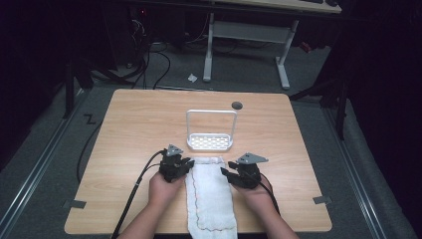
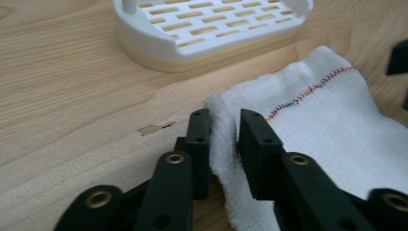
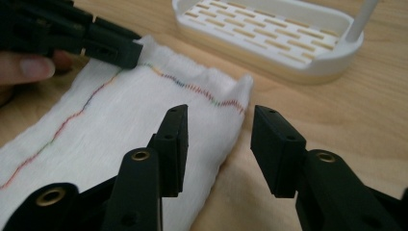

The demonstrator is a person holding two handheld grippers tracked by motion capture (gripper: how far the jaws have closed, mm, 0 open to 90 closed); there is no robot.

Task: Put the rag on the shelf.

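Black fingers [image 2: 254, 144] of the left gripper [image 2: 225, 139] pinch the white cloth's [image 2: 327, 120] near-left corner.
Judging by this, the step is gripping both far corners of the cloth lying on the table [image 1: 134, 129] before the white rack [image 1: 211, 130]; next the right gripper [image 3: 219, 139], fingers half open and astride the other corner's edge, must close on it. Its own view shows that gap; the high view shows the cloth's full length hanging toward the person.
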